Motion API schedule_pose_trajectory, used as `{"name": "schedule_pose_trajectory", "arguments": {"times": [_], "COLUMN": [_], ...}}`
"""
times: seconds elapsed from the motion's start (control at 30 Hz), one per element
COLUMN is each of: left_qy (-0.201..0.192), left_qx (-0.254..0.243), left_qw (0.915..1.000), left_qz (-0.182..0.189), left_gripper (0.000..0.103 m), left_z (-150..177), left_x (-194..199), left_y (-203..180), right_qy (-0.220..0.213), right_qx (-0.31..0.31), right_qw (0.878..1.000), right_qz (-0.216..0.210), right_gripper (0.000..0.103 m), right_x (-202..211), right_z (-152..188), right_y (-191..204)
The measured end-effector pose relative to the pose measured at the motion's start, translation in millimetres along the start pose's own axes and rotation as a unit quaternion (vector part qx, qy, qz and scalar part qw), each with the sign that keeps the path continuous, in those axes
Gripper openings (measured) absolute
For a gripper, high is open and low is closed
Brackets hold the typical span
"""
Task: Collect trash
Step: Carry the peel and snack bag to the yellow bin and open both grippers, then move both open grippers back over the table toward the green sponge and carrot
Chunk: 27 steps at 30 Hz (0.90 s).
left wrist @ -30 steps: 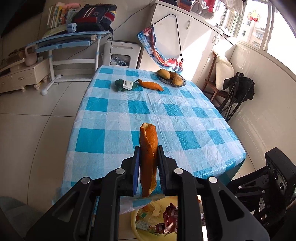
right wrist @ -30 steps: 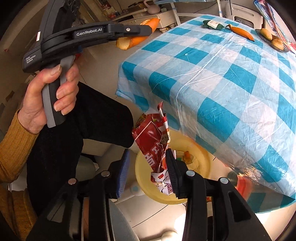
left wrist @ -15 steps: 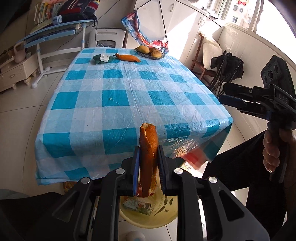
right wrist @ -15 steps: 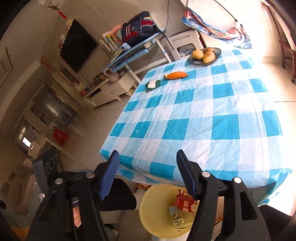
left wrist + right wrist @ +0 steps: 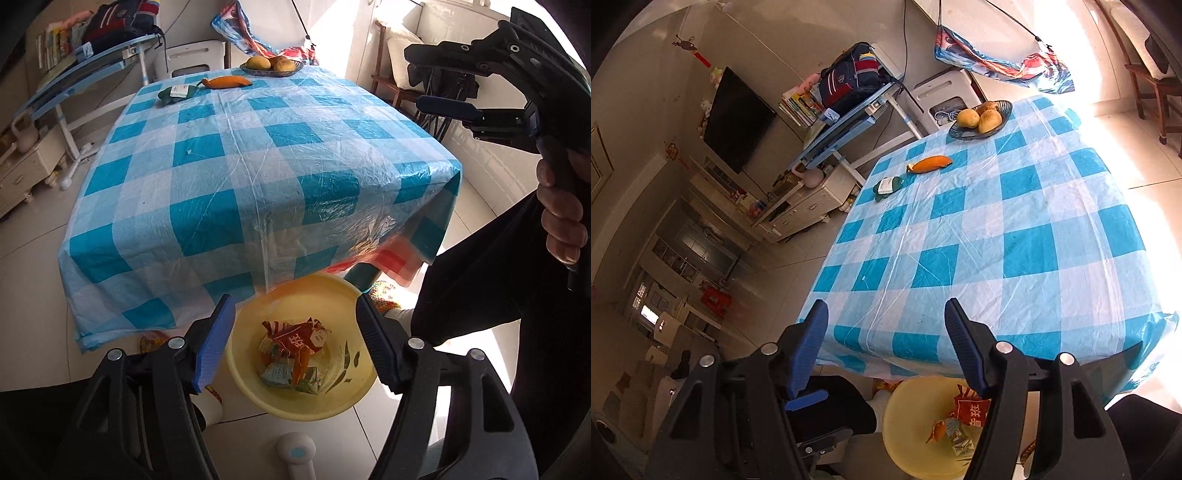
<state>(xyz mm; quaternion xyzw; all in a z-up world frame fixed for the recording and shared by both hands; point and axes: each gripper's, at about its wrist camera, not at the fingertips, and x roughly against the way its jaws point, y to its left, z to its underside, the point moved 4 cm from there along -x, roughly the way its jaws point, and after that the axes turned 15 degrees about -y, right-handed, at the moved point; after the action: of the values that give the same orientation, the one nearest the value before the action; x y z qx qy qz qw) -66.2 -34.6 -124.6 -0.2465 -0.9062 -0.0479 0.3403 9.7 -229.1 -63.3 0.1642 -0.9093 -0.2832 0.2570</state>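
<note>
The left gripper [image 5: 295, 339] hangs over the yellow basin [image 5: 347, 398], jaws opening with nothing between them — an orange peel [image 5: 301, 363] lies among the wrappers [image 5: 295, 338] inside. The right gripper [image 5: 884, 347] is wide and empty; another peel [image 5: 931, 163] lies on the table [image 5: 1015, 240] at its 12 o'clock.

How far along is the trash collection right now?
Done: wrappers and an orange peel lie in the yellow bin. In hand: nothing; the left gripper is opening above the bin, and the right gripper is open and empty. Left: a second peel and a green wrapper at the table's far end.
</note>
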Motion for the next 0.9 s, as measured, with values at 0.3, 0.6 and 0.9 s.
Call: {"name": "schedule_pose_trajectory", "arguments": {"times": [0.3, 0.6, 0.9], "left_qy": [-0.048, -0.058, -0.058], "left_qx": [-0.032, -0.037, -0.044], "left_qw": [0.9949, 0.9926, 0.9912], "left_qz": [-0.082, -0.101, -0.11], "left_gripper": [0.086, 0.088, 0.091], "left_z": [-10.3, -12.5, -11.5], "left_x": [18.7, 22.1, 20.3], "left_y": [9.7, 14.2, 13.2], "right_qy": [0.004, 0.01, 0.018], "right_qx": [0.012, 0.015, 0.023], "right_qw": [1.0, 1.0, 0.999], "right_qz": [0.004, 0.011, 0.012], "right_gripper": [0.065, 0.065, 0.066], "right_x": [-4.7, -8.5, -12.9], "right_z": [6.1, 10.5, 13.8], "right_y": [6.2, 4.9, 7.3]}}
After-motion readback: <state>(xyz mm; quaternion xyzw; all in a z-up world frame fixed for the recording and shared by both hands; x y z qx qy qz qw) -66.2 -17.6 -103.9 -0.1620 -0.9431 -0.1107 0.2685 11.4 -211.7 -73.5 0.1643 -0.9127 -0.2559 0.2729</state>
